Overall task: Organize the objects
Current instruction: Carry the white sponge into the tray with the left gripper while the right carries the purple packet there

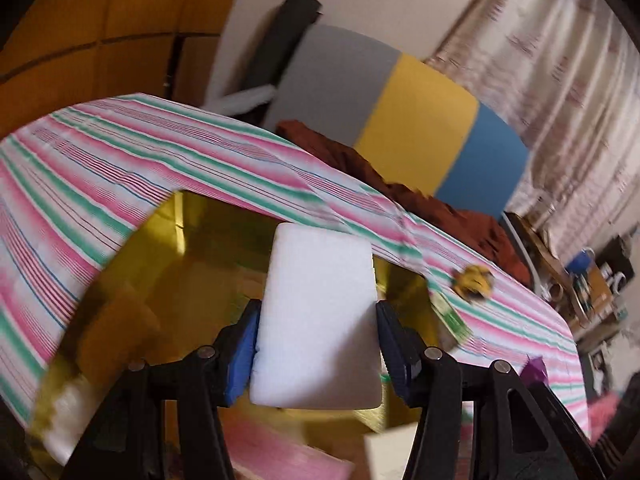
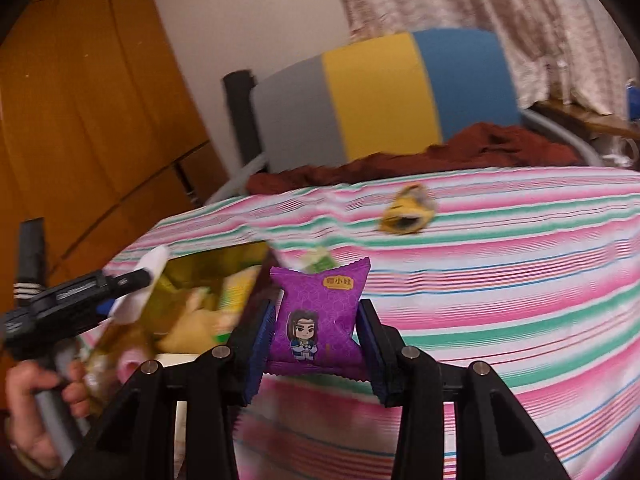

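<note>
Between the left gripper's (image 1: 318, 316) jaws sits a white foam block (image 1: 318, 320), clamped over the gold box (image 1: 200, 248). Right gripper (image 2: 318, 328) jaws pinch a purple snack packet (image 2: 316, 316), box at 9 o'clock. Yellow wrapper (image 2: 408, 210) lies far on the striped bed (image 2: 520, 280), 1 o'clock. Best: lower the block straight in, release low, keep grippers apart.

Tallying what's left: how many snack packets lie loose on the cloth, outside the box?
2: a yellow packet farther back, a green packet beside the gold box. Others may be hidden.
</note>
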{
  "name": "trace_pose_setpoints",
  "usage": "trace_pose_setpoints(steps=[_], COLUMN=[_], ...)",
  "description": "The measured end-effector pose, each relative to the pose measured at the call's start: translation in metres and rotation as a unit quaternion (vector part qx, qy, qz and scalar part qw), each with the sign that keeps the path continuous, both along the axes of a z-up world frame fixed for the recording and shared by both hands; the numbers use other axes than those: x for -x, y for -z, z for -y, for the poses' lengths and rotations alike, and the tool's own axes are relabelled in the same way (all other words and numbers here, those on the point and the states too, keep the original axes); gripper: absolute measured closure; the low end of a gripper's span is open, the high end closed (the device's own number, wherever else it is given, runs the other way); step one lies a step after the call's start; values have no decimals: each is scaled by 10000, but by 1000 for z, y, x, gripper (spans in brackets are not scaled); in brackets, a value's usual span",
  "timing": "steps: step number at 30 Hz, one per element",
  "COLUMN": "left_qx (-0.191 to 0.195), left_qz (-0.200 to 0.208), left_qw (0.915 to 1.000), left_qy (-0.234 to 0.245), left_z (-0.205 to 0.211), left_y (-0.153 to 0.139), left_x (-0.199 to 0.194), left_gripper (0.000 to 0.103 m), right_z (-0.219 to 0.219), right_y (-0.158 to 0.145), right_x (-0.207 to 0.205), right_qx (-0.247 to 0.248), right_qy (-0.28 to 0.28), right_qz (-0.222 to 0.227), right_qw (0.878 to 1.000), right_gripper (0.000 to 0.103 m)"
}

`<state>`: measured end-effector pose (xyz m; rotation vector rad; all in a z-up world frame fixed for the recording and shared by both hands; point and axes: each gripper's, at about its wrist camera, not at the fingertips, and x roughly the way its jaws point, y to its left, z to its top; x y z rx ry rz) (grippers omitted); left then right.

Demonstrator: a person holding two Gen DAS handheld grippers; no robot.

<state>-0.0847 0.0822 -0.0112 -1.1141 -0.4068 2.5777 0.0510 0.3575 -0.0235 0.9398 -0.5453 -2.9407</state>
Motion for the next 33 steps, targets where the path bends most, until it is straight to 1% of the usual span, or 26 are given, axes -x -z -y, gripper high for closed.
trace_pose_setpoints(steps=[2,4,5,8,12,14,16,18,19,20,21,24,26,28,30,33], left_qx=[-13,44,4,3,15,-71,-181,-253,-313,-375,-459,-645,-658,-668,-672,-529], left_qz=[59,187,259,437,725,956,1022,931,844,783,720,525,423,333,287,206], left_qw=[9999,9996,9993,9981,9959,9939,9927,9932,9937,9939,9939,9929,9910,9885,9879,9897], left_qy=[-104,-188,-271,-445,-546,-546,-609,-650,-669,-679,-695,-848,-1085,-1315,-1368,-1316], left_z=[10,18,25,38,50,54,57,61,62,63,65,75,84,92,95,93], left_y=[1,4,7,13,24,31,35,33,31,29,27,18,12,7,5,2], left_x=[9,21,28,41,61,68,70,67,63,61,58,45,35,20,11,-4], left_gripper=[46,46,46,46,46,45,41,27,22,11,6,5,0,0,0,0], right_z=[14,25,32,48,65,71,76,79,80,80,80,81,84,86,90,101], right_y=[-3,-6,-7,-9,-7,-6,-7,-8,-8,-7,-7,-6,-6,-6,-6,-2], right_x=[8,13,16,22,30,33,34,36,37,39,40,50,57,70,82,102], right_qx=[50,33,29,31,-28,-61,-108,-162,-167,-157,-152,-142,-147,-122,-133,-302], right_qy=[-196,-327,-407,-561,-722,-785,-830,-853,-860,-871,-879,-977,-1108,-1331,-1515,-1713], right_qz=[41,46,47,63,136,179,177,188,199,212,227,337,431,564,680,901], right_qw=[9998,9994,9992,9984,9973,9967,9963,9960,9960,9958,9958,9945,9928,9894,9860,9806], right_gripper=[61,61,61,61,61,61,61,61,61,61,61,61,61,61,61,61])
